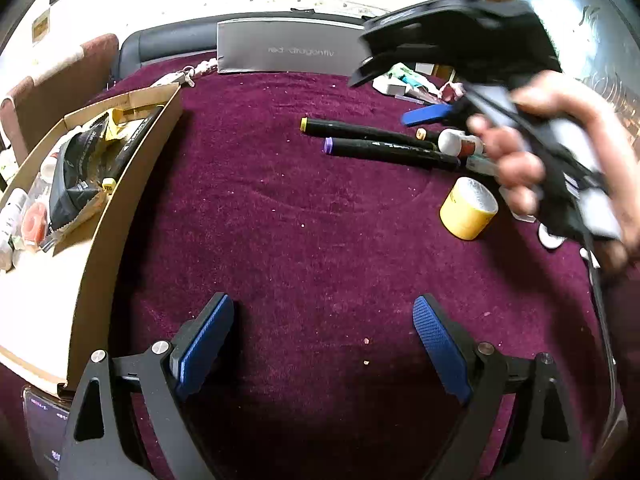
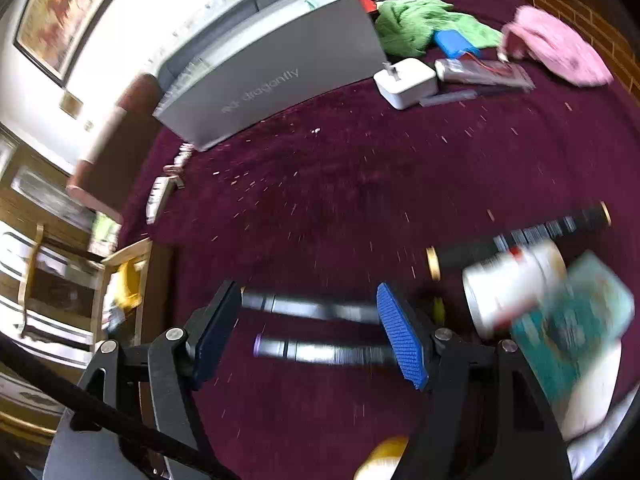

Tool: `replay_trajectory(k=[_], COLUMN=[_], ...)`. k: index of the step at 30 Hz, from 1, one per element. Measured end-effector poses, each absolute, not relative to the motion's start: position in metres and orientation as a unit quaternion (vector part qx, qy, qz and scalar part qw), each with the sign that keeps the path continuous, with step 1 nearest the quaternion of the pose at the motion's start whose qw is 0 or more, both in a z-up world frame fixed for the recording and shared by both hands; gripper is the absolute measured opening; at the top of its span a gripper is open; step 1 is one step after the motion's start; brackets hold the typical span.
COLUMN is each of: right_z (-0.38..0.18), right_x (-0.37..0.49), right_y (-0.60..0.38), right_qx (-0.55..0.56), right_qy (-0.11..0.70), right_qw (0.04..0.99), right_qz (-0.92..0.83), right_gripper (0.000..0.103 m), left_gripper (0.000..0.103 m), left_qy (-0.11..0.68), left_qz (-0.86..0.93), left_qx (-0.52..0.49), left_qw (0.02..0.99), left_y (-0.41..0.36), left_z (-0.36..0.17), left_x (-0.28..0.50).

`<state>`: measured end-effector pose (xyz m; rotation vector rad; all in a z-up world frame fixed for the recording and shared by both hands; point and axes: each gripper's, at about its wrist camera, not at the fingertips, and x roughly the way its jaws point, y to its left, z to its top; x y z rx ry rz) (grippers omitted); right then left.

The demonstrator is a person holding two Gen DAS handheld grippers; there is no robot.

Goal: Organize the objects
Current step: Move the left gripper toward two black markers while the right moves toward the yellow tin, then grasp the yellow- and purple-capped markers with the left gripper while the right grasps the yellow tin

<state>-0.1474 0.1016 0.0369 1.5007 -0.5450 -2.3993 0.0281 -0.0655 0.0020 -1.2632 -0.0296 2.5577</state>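
Observation:
My left gripper [image 1: 324, 336] is open and empty above bare maroon cloth [image 1: 300, 232]. Ahead lie two black markers, one yellow-capped [image 1: 360, 130] and one purple-capped [image 1: 392, 152], with a yellow tape roll [image 1: 468, 208] to their right. A cardboard box [image 1: 120, 184] at the left holds several items. My right gripper [image 2: 308, 328] is open, its jaws spread over the same two markers [image 2: 320, 350], above them or touching, the blur hides which. It also shows in the left wrist view [image 1: 424, 114], held by a hand [image 1: 560, 152]. A white bottle [image 2: 512, 284] lies right of it.
A grey flat box [image 1: 280, 50] stands at the far edge, also in the right wrist view [image 2: 272, 72]. A white charger [image 2: 406, 82], a green cloth [image 2: 420, 24], a pink cloth [image 2: 556, 52] and a teal packet [image 2: 572, 320] lie at the right. A third marker [image 2: 520, 240] lies beyond.

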Motion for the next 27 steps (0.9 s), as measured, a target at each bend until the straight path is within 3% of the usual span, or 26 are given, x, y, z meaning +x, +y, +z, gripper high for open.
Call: replay_trajectory(k=[6, 15, 20, 27], right_z=[0.014, -0.002, 0.022, 0.056], right_x=[-0.162, -0.093, -0.054, 0.002], right_y=[0.080, 0.051, 0.068, 0.142], right_qx=[0.593, 0.652, 0.606, 0.482], right_qy=[-0.145, -0.209, -0.224, -0.234], right_qw=[0.129, 0.248, 0.261, 0.152], right_qz=[-0.781, -0.685, -0.717, -0.831], right_gripper=[0.071, 0.074, 0.073, 0.073], left_gripper=[0.090, 0.090, 0.090, 0.090], left_qy=[-0.029, -0.048, -0.064, -0.095], left_qz=[0.886, 0.885, 0.884, 0.881], left_qx=[-0.436, -0.434, -0.431, -0.425], left_qw=[0.153, 0.162, 0.168, 0.185], left_y=[-0.070, -0.075, -0.080, -0.090], left_z=[0.003, 0.004, 0.004, 0.004], left_x=[0.027, 0.025, 0.025, 0.024])
